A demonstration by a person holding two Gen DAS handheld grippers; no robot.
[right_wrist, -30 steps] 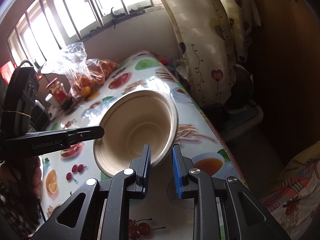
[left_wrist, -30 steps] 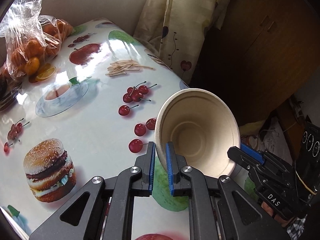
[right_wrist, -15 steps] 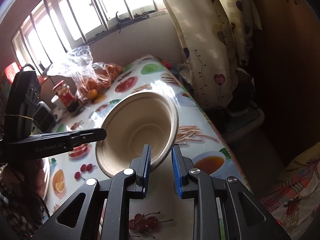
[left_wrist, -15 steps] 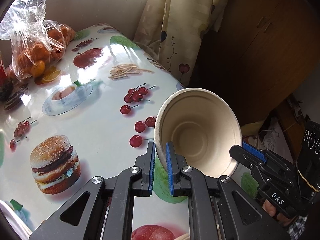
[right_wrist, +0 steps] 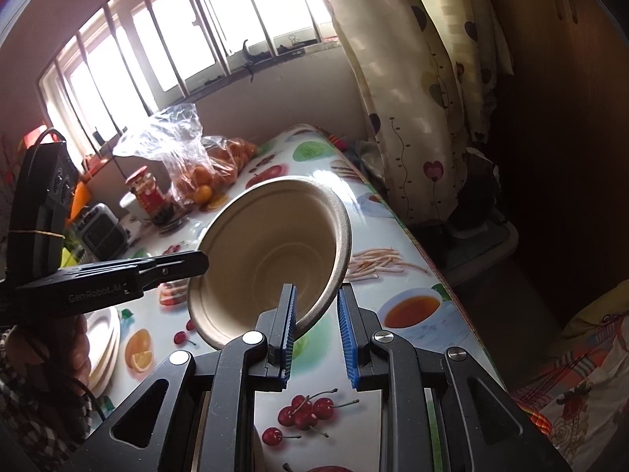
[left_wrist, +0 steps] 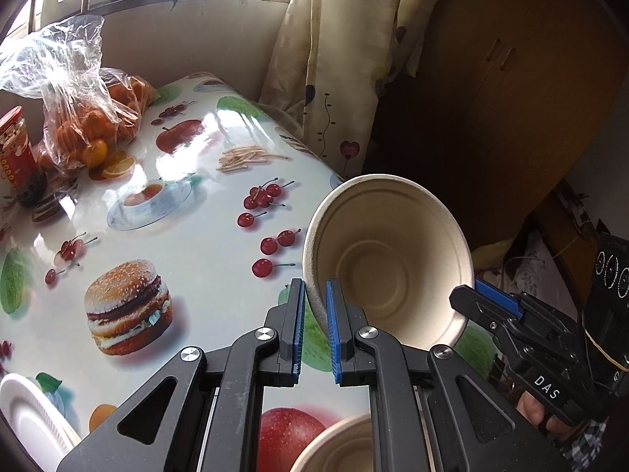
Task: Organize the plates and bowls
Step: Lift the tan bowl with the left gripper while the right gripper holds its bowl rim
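A beige paper bowl point(left_wrist: 377, 275) hangs tilted above the table's right side, its opening facing both cameras. My left gripper point(left_wrist: 314, 295) is shut on the near rim. My right gripper point(right_wrist: 316, 299) has the opposite rim of the same bowl point(right_wrist: 267, 251) between its blue pads. In the right wrist view the left gripper's black finger point(right_wrist: 184, 265) reaches the bowl's left edge. A second beige bowl point(left_wrist: 338, 448) shows at the bottom edge below my left gripper. White plates point(right_wrist: 102, 338) are stacked at the table's near left.
The fruit-print tablecloth point(left_wrist: 196, 244) covers the table, whose edge runs along the right. A bag of oranges point(left_wrist: 86, 118) and a red jar point(left_wrist: 13, 149) stand at the far end by the window. A curtain point(left_wrist: 334, 59) and dark wooden cupboard point(left_wrist: 511, 98) flank the right.
Both grippers have risen with the bowl between them. More of the table shows now, and the second bowl and the white plates have come into view below.
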